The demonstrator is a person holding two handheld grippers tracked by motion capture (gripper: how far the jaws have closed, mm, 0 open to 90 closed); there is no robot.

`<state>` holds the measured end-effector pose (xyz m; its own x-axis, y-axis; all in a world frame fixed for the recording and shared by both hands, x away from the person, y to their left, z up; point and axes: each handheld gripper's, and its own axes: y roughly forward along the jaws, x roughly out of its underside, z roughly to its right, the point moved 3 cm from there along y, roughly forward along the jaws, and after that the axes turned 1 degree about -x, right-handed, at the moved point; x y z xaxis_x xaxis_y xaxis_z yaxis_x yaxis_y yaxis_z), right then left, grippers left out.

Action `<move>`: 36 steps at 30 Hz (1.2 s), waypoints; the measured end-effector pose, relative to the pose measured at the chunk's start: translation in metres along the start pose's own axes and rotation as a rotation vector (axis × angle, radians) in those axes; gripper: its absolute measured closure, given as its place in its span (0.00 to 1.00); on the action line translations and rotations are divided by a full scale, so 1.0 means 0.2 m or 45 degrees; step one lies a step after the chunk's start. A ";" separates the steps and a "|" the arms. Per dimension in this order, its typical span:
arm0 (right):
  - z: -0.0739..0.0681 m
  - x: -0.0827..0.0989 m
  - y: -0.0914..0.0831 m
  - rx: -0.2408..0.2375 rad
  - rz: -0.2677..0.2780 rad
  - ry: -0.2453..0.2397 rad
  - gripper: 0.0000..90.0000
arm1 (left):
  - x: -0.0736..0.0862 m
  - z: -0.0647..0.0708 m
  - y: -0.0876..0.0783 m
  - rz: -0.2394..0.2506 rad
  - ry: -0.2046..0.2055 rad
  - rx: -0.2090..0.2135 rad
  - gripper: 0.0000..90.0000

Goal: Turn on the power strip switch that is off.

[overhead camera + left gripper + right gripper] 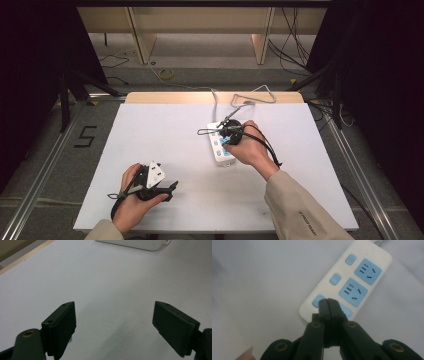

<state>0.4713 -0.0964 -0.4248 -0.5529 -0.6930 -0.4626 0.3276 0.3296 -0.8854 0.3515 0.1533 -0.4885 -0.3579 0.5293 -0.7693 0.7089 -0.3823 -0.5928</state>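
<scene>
A white power strip [223,153] with blue sockets and blue switches lies right of the table's middle, its grey cable [215,102] running off the back edge. My right gripper [226,141] is shut with nothing between its jaws. Its tips [329,301] sit over the nearest blue switch [316,301] of the power strip [362,257]; whether they touch it I cannot tell. Small red lights [351,268] glow beside the two farther switches. My left gripper [171,191] rests open near the front left, holding nothing. In its own view the left gripper [113,307] faces bare table, with the strip's end [140,243] far ahead.
The white table sheet [150,135] has bare room on its left half and along the front. A thin wire loop [252,97] lies at the wooden back edge. Beyond are floor cables, wooden legs and a taped "5" [86,136] on the floor at left.
</scene>
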 end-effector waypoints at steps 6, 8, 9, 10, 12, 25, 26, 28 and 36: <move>-0.01 -0.01 0.01 -0.005 -0.003 0.004 1.00 | 0.00 0.00 0.00 0.006 -0.007 -0.001 0.21; 0.00 -0.02 0.01 -0.001 -0.006 -0.003 1.00 | 0.00 0.00 0.00 0.005 -0.007 -0.001 0.21; 0.00 -0.02 0.02 -0.003 -0.010 -0.004 1.00 | 0.00 0.00 0.00 0.005 -0.007 0.000 0.21; 0.00 -0.02 0.02 -0.006 -0.006 -0.001 1.00 | 0.00 0.00 0.00 0.005 -0.007 0.000 0.21; 0.00 -0.02 0.03 -0.004 -0.009 -0.003 1.00 | 0.00 0.00 0.00 0.005 -0.007 -0.001 0.21; 0.00 -0.03 0.08 -0.010 -0.027 0.015 1.00 | 0.00 0.00 0.00 -0.003 0.001 0.003 0.21; 0.00 -0.03 0.08 -0.010 -0.027 0.015 1.00 | 0.00 0.00 0.00 -0.006 0.008 0.003 0.21; 0.00 -0.04 0.09 -0.012 -0.032 0.016 1.00 | 0.00 0.00 0.00 0.002 0.006 0.001 0.21; -0.01 -0.05 0.12 -0.020 -0.044 0.025 1.00 | 0.00 0.00 0.00 -0.002 0.008 -0.003 0.21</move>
<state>0.4832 -0.0814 -0.4420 -0.5784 -0.6917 -0.4325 0.2959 0.3161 -0.9014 0.3516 0.1540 -0.4882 -0.3551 0.5346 -0.7669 0.7096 -0.3799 -0.5934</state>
